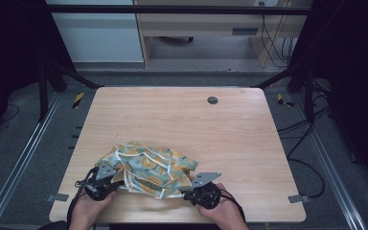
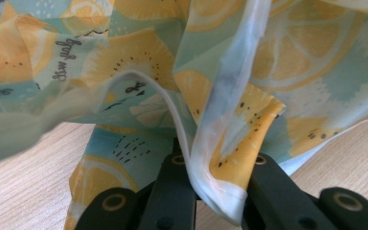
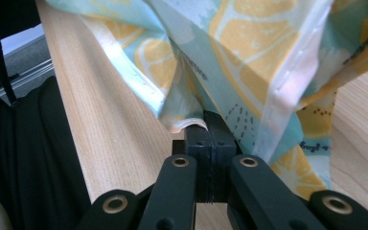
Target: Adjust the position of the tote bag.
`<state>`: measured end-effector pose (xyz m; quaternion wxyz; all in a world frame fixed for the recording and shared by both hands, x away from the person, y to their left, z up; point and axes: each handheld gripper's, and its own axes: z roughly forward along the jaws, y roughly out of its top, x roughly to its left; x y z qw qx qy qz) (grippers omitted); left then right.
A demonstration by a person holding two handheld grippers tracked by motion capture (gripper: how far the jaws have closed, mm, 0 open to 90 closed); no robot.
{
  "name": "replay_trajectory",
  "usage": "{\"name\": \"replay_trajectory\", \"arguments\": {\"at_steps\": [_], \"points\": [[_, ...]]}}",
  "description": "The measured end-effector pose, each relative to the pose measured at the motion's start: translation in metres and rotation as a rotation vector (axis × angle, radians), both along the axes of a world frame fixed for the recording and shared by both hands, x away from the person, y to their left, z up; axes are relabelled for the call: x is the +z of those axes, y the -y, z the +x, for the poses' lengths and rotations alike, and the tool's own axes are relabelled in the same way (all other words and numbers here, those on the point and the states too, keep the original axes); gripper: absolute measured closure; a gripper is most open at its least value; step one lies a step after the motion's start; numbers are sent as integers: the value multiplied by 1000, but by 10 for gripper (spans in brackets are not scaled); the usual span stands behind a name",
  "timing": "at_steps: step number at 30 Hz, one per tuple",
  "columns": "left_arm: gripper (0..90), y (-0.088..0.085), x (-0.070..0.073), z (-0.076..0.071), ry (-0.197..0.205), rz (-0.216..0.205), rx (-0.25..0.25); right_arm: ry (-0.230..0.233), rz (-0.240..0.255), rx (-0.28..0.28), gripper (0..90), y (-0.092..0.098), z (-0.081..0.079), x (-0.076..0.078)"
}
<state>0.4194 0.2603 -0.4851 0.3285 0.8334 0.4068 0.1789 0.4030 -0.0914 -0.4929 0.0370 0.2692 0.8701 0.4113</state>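
Since the cloth is the landmark here, every place below is given relative to it.

Table [image 1: 249, 134]: the light wooden top carries the cloth on its near part; bare wood stretches beyond the cloth toward the far edge, which leaves room, as I judge it, for spreading the fabric out flat.

Cloth [image 1: 148, 168]: a lemon-slice print fabric in teal and orange with a white hem, lying crumpled in a loose heap between the two grippers; it bunches because it is pinched at two points on its near side and not yet pulled taut.

Left gripper [image 1: 106, 178]: at the cloth's near left side. In the left gripper view a fold of the white-hemmed edge [image 2: 220, 182] hangs down between the black jaws, which are closed on it, probably to hold one corner for lifting or straightening.

Right gripper [image 1: 200, 188]: at the cloth's near right side. In the right gripper view the jaws are pressed fully together, with a hemmed fold [image 3: 191, 125] curling out at their tips, so this side seems pinned as the matching hold.

Cable hole [image 1: 212, 100]: a small dark round grommet well beyond the cloth, toward the far edge, clear of the work.
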Motion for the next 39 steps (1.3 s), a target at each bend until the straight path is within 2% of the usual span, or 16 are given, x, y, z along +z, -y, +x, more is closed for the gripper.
{"name": "replay_trajectory", "arguments": {"at_steps": [4, 10, 11, 12, 13, 15, 16, 18, 23, 25, 27, 32, 34, 35, 38, 39], "points": [[873, -3, 0, 3, 1, -46, 4, 18, -20, -12, 900, 0, 0, 0], [878, -2, 2, 2, 20, -46, 1, 28, -17, -26, 890, 1, -2, 2], [881, -3, 3, 1, 28, -57, 5, 35, -10, -32, 833, 3, -3, 4], [882, -3, 3, 1, 28, -57, 5, 35, -10, -32, 833, 3, -3, 4], [882, -3, 4, 1, 32, -61, 6, 38, 6, -35, 765, 7, -6, 8], [883, -2, 5, 0, 36, -61, -7, 40, 13, -37, 725, 9, -8, 9], [882, 0, 5, -2, 33, -66, -16, 42, 22, -40, 636, 12, -12, 13], [883, 1, 5, -2, 38, -65, -17, 39, 25, -42, 601, 14, -14, 15], [887, -2, 8, -3, 51, -75, -6, 48, 33, -61, 399, 26, -25, 25], [887, -3, 9, -3, 54, -82, 0, 51, 29, -68, 379, 28, -27, 27], [887, -3, 10, -4, 59, -84, 2, 65, 49, -77, 351, 34, -30, 32], [887, -4, 14, -7, 80, -93, -1, 94, 68, -81, 351, 37, -31, 45], [887, -2, 15, -9, 87, -103, -5, 110, 81, -68, 364, 30, -28, 57], [887, -2, 16, -10, 94, -106, -9, 110, 81, -68, 364, 30, -28, 57], [886, -2, 19, -14, 108, -113, -17, 139, 76, -38, 373, 15, -21, 71], [885, -2, 20, -15, 108, -117, -20, 154, 84, -15, 369, 4, -17, 81]]}}
